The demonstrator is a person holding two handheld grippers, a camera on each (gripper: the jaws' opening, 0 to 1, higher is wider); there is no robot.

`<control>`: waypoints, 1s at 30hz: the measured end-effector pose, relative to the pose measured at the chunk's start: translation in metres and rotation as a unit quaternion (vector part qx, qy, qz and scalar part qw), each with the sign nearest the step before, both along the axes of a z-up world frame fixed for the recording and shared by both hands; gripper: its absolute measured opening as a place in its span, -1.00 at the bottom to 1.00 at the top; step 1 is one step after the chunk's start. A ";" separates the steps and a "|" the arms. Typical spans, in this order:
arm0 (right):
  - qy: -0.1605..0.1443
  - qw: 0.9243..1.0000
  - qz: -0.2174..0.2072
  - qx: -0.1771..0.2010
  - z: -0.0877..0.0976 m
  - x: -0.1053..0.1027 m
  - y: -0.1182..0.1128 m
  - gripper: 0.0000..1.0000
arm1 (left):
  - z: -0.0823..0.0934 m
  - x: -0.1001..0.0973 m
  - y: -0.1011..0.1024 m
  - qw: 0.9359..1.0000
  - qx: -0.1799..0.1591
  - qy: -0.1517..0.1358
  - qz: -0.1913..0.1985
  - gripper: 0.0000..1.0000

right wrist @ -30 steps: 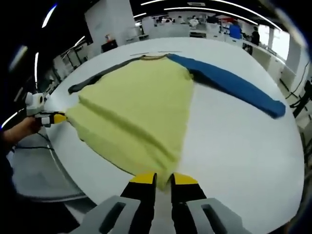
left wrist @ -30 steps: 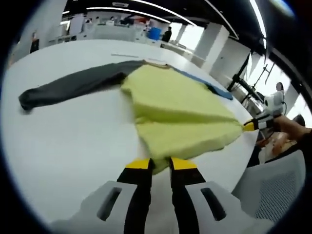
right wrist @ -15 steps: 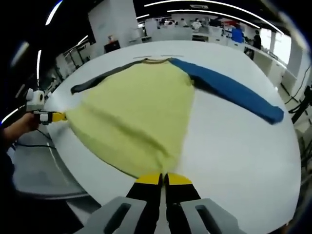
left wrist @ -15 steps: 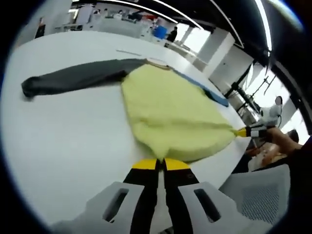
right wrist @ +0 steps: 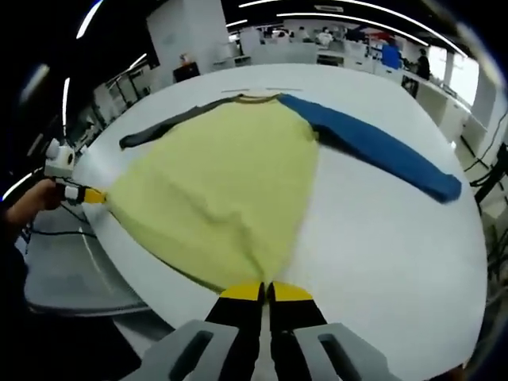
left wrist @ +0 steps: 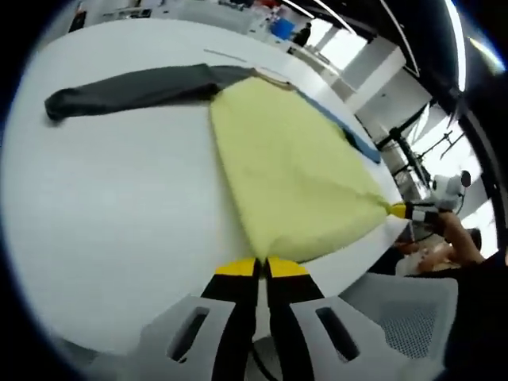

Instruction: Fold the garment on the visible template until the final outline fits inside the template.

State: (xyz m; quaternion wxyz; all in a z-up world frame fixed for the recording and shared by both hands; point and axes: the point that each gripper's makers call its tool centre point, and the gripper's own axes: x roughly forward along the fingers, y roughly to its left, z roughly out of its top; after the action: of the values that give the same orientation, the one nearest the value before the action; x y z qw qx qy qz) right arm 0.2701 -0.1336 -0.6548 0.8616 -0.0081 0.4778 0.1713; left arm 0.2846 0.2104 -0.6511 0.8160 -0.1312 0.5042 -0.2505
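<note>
We're gripping the hem of the raglan shirt (right wrist: 230, 186) w/ both tools: the left gripper (left wrist: 259, 268) is clamped shut on one bottom corner, the right gripper (right wrist: 266, 292) is clamped shut on the other, jaws pressed together on the yellow cloth in each own view. The shirt is lying spread on the white table (left wrist: 111, 206), yellow body stretched toward us, hem corners at the near table edge, dark grey sleeve (left wrist: 131, 83) out to one side, blue sleeve (right wrist: 381, 151) to the other. In the left gripper view the right gripper is showing at the far hem corner (left wrist: 405, 211); in the right gripper view the left one is showing likewise (right wrist: 87, 194). No template outline is readable on the table, so we can't tell how the shirt sits vs. it.

Step in hand, as we're judging it: tensioning the hem, prob. prep for the first fold. Next move is calling for lifting both corners together, keeping the hem taut and level, and carrying it up toward the collar (right wrist: 254, 98) w/o dragging the sleeves or letting cloth slip off the edge.

Vs. 1 s ago: jaws were apart around the hem, now they're closed on it. The folds and bunching in the yellow body are pulled out; the cloth is lying flatter and tauter.
</note>
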 end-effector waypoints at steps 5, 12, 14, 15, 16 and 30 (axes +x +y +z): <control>0.014 1.000 0.007 -0.008 -0.009 -0.008 0.000 -1.00 | -0.011 -0.008 0.003 0.999 0.029 0.027 -0.001 -0.99; 0.023 0.999 0.017 -0.021 -0.014 -0.015 -0.002 -1.00 | -0.018 -0.017 0.003 0.998 0.046 0.048 0.004 -0.99; 0.024 0.999 0.018 -0.020 -0.014 -0.015 -0.002 -1.00 | -0.018 -0.017 0.003 0.998 0.054 0.043 -0.001 -0.99; 0.025 0.999 0.018 -0.021 -0.014 -0.016 -0.002 -1.00 | -0.018 -0.017 0.002 0.997 0.060 0.037 -0.005 -0.98; 0.026 0.999 0.018 -0.021 -0.015 -0.016 -0.002 -1.00 | -0.018 -0.017 0.002 0.997 0.063 0.035 -0.005 -0.98; 0.020 1.000 -0.003 0.015 -0.011 -0.013 -0.001 -0.92 | -0.013 -0.009 0.004 0.995 0.094 -0.019 -0.033 -0.56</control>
State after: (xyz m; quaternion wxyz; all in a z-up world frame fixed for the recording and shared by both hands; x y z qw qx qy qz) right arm 0.2574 -0.1345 -0.6657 0.8524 0.0103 0.4924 0.1758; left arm 0.2753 0.2146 -0.6637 0.8256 -0.0322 0.5138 -0.2309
